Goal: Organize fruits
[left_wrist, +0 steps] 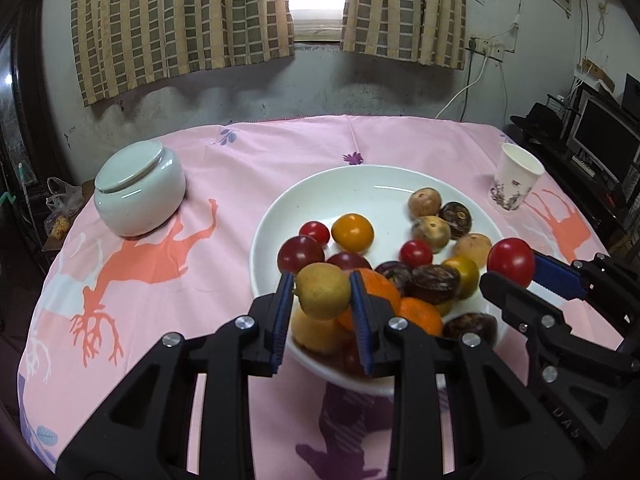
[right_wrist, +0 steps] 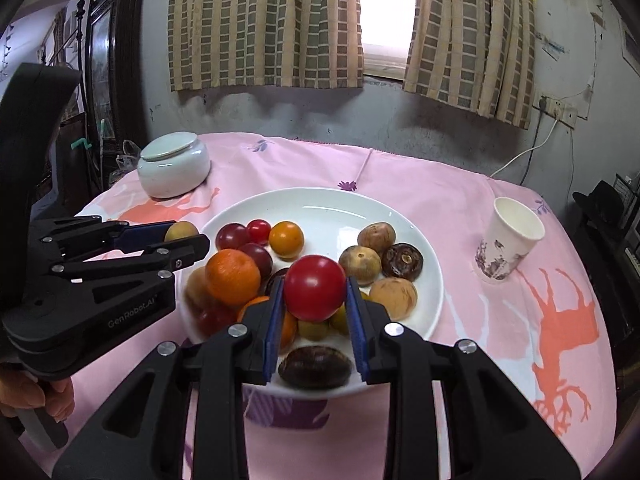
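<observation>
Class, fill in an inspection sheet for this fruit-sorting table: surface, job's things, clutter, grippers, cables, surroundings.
Surface: pink deer-print tablecloth.
Job's things: white plate of mixed fruits; orange on the pile.
Clutter: lidded ceramic jar; paper cup.
Grippers: left gripper shut on yellow fruit; right gripper shut on red tomato.
Cables: white cord to wall socket.
Surroundings: checked curtains, window, monitor.

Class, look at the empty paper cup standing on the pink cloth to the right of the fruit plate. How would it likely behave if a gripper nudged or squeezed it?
The paper cup looks empty and thin-walled, so it is probably light and would slide or tip from a small nudge. Its base is narrower than its mouth, which favours toppling. A firm squeeze would likely crumple it.
</observation>
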The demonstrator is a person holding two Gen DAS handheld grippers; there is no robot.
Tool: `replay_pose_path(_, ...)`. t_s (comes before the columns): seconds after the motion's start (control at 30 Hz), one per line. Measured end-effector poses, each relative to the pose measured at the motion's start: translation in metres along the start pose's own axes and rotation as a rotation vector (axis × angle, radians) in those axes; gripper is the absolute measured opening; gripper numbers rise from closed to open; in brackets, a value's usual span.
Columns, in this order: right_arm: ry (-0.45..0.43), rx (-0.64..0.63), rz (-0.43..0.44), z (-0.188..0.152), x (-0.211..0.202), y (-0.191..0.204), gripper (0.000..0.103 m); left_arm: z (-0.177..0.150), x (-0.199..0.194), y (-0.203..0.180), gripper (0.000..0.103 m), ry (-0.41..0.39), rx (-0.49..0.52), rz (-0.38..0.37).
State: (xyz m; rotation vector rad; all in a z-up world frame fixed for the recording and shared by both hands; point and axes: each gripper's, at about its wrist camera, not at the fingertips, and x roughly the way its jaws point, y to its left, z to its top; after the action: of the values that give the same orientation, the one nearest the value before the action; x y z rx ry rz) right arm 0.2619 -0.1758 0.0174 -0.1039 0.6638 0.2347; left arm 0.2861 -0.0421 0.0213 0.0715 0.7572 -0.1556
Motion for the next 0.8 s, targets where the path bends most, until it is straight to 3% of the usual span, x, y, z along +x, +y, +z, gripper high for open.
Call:
replay_pose_path(0.17,0.011,-0.041,-0.066,0.008,0.029,0.003,0.034,0.012,0.02,0.0,0.03,0.008,-0.012,0.01)
replay_pose_path(0.2,0.004,-0.051,-0.077,0.008,0.031,0.004,0.036,0.013,0.022,0.001,0.04,0.01,-0.028,0.013)
replay_pose_path(0.23,-0.005,-0.06,-0.094,0.01,0.033,0.005,0.041,0.013,0.023,0.002,0.044,0.008,-0.044,0.017)
replay_pose_path(0.3,-0.006,-0.074,-0.095,0.01,0.034,0.007,0.041,0.013,0.021,0.004,0.062,-0.01,-0.06,0.029)
replay_pose_path(0.53,0.02,-0.036,-0.082,0.006,0.025,-0.001,0.041,0.009,0.004,0.002,0.068,-0.019,-0.054,0.023)
replay_pose_path(0.8,0.035,0.043,-0.044,-0.015,-0.018,-0.015,0.043,-0.009,-0.05,0.013,0.078,-0.043,-0.068,0.0)
